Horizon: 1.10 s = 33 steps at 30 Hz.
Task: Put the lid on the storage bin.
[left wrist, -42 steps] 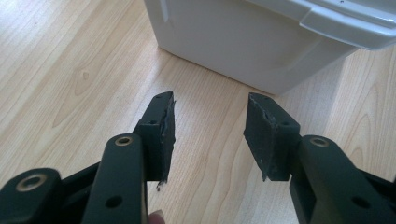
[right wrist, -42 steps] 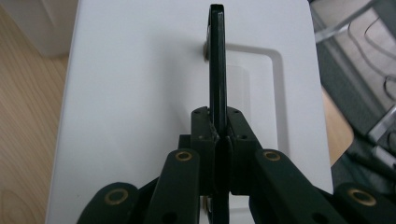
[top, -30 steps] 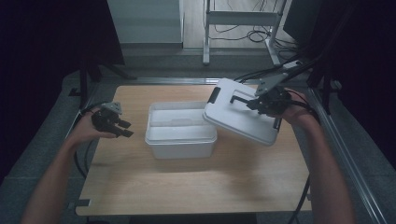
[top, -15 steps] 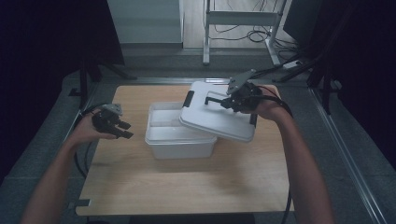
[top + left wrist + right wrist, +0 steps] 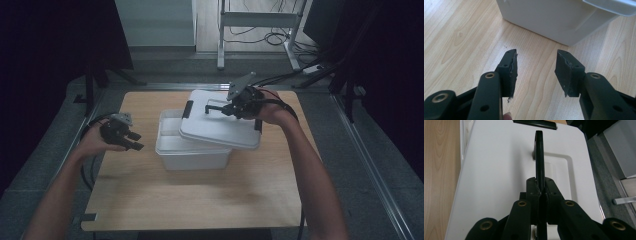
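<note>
While right tongs (image 5: 540,191) clamp its handle (image 5: 539,157), lid (image 5: 220,127) overhangs box (image 5: 187,150).

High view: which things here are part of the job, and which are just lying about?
In the job:
white lid, held by its black handle
white storage box
right gripper

Lying about:
left gripper, open, idle
metal stand
floor cables

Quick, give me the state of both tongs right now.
Left tongs: open, nothing between the jaws, resting beside the white bin.
Right tongs: shut on the black handle of the white lid, held over the bin.
</note>
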Each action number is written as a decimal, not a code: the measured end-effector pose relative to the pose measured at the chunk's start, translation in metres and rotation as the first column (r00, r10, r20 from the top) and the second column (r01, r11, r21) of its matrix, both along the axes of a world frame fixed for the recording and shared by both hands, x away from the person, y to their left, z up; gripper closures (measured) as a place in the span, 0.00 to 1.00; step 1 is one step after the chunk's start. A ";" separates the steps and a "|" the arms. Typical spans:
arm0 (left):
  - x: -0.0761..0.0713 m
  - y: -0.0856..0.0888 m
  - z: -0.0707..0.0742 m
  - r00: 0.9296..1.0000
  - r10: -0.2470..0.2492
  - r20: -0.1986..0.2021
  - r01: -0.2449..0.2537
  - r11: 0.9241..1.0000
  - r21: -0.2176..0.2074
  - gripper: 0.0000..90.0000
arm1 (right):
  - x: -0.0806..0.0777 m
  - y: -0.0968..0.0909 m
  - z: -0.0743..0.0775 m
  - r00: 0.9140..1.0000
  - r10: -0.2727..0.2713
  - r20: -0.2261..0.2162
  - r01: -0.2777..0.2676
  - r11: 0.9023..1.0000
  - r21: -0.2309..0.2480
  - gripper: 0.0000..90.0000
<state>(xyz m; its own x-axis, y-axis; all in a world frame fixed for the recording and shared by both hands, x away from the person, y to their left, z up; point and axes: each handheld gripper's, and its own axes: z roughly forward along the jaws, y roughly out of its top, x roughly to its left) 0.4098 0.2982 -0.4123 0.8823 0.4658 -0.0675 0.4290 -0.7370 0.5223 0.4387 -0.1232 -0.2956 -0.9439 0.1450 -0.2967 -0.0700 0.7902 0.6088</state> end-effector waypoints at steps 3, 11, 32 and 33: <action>-0.001 0.000 0.000 1.000 0.000 0.000 0.000 1.000 0.001 0.59 | 0.001 0.005 -0.001 1.000 0.007 -0.005 -0.007 1.000 0.002 0.93; -0.003 0.004 -0.002 1.000 0.006 -0.002 -0.006 1.000 -0.001 0.59 | 0.005 0.021 -0.006 0.999 0.035 -0.011 -0.035 0.999 0.005 0.93; -0.003 0.005 -0.009 1.000 0.009 -0.018 -0.009 1.000 0.004 0.59 | 0.014 0.058 -0.017 0.990 0.138 -0.029 -0.136 0.990 0.046 0.93; -0.003 0.005 -0.010 1.000 0.008 -0.019 -0.008 1.000 0.005 0.59 | 0.014 0.060 -0.018 0.989 0.141 -0.033 -0.139 0.989 0.050 0.93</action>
<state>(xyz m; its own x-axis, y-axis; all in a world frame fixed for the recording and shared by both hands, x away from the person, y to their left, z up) 0.4069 0.3028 -0.4220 0.8769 0.4736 -0.0821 0.4452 -0.7360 0.5099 0.4527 -0.0632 -0.3135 -0.9659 0.0239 -0.2579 -0.1550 0.7443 0.6496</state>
